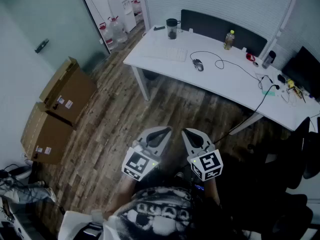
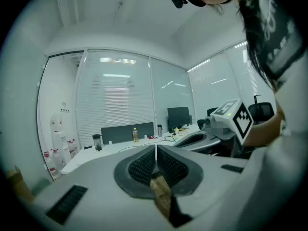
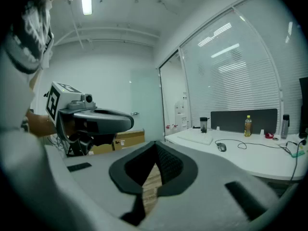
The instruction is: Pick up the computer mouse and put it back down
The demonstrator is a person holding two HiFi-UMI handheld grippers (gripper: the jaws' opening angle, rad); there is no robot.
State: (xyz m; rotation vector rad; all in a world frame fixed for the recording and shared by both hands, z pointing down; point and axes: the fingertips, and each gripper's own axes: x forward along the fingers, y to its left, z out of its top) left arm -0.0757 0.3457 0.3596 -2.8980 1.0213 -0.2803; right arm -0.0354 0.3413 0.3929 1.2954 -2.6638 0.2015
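Nothing done yet: left hand-held gripper [image 1: 158, 134] and right hand-held gripper [image 1: 194, 136] both closed, empty, well apart from mouse [image 1: 198, 64] untouched on counter [image 1: 225, 86].

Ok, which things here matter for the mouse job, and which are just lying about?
For the job: mouse; desk under it; left gripper and right gripper, both shut and empty.

Lying about: keyboard; cup; bottle; monitor; boxes.
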